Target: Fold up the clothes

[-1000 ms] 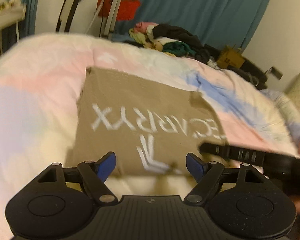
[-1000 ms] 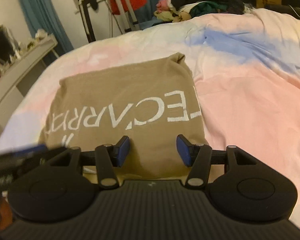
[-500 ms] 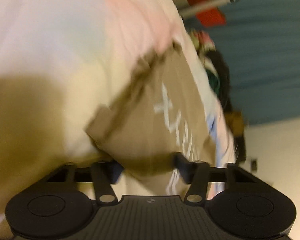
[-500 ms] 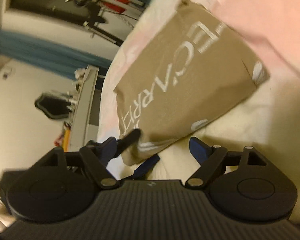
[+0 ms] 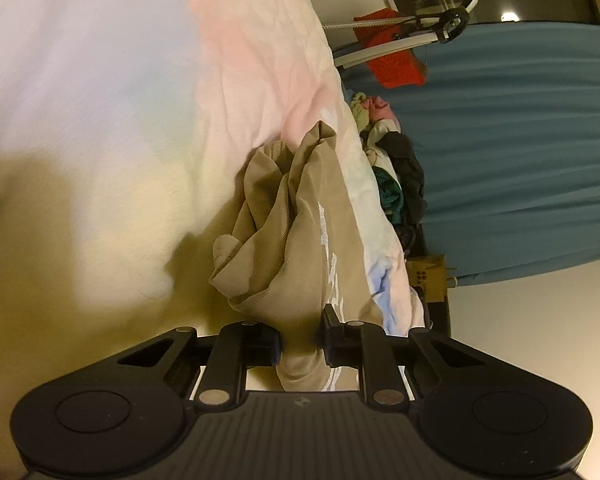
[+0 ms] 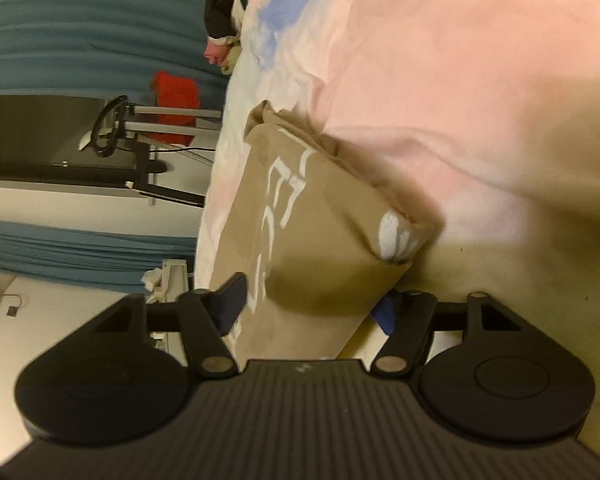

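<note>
A: Where does the tan shirt (image 5: 300,240) lie?

B: On the bed (image 5: 100,100), bunched. The left gripper (image 5: 300,346) has just been closing; its jaws pinch the shirt's near edge.

A: And the right gripper (image 6: 312,304)?

B: Its jaws have just been closing too, half apart around a folded corner; whether the pads press, nobody can tell.

A: Differences between views?

B: Only the left shows a cardboard box (image 5: 428,276), contents unseen.

Likely bedroom, duvet-covered bed (image 5: 100,100), curtain (image 5: 520,140)
</note>
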### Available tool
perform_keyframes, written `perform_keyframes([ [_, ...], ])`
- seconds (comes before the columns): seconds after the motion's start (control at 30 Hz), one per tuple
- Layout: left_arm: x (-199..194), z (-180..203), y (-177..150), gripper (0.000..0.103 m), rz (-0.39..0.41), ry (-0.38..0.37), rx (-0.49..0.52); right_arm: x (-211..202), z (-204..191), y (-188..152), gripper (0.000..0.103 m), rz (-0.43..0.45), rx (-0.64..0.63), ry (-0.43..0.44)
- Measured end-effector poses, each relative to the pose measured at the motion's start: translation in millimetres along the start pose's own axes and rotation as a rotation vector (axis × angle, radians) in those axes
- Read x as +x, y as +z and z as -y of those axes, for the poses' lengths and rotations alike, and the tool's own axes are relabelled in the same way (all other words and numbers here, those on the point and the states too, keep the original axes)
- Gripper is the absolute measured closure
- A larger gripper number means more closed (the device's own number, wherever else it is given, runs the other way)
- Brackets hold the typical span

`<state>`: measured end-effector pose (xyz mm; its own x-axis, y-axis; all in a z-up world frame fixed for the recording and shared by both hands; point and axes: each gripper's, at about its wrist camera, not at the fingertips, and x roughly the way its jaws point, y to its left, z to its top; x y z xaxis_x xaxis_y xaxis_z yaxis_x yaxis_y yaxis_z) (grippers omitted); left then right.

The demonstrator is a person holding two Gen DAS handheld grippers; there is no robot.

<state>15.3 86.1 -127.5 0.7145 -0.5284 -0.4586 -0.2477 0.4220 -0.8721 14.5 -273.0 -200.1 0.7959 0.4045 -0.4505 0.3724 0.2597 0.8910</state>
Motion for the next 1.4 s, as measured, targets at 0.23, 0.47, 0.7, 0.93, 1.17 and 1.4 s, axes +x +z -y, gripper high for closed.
perform_keyframes([
  [0.23,-11.0,24.5,6.9,0.084,-0.025,-0.028,0.018,-28.8,-26.2,1.4,0.081,0.058,-0.089,0.019],
  [0.47,16.7,125.6,13.9,0.084,-0.099,-0.06,0.126,-64.3,-80.2,44.5,0.082,0.197,-0.128,0.112],
  [0.7,133.9,253.0,9.5,0.084,-0.202,-0.109,0.197,-88.7,-142.0,153.8,0.082,0.404,-0.175,0.139],
  [0.93,232.1,301.3,-24.8,0.083,-0.161,-0.156,0.402,-91.4,-151.7,223.7,0.082,0.583,-0.319,0.078],
  [1.17,280.4,200.8,-63.1,0.084,-0.294,0.093,0.488,-45.4,-40.0,224.8,0.082,0.36,-0.201,-0.168],
  [1.4,259.0,158.5,-74.4,0.074,-0.347,0.158,0.604,-44.5,6.5,198.0,0.081,0.198,-0.095,-0.276],
])
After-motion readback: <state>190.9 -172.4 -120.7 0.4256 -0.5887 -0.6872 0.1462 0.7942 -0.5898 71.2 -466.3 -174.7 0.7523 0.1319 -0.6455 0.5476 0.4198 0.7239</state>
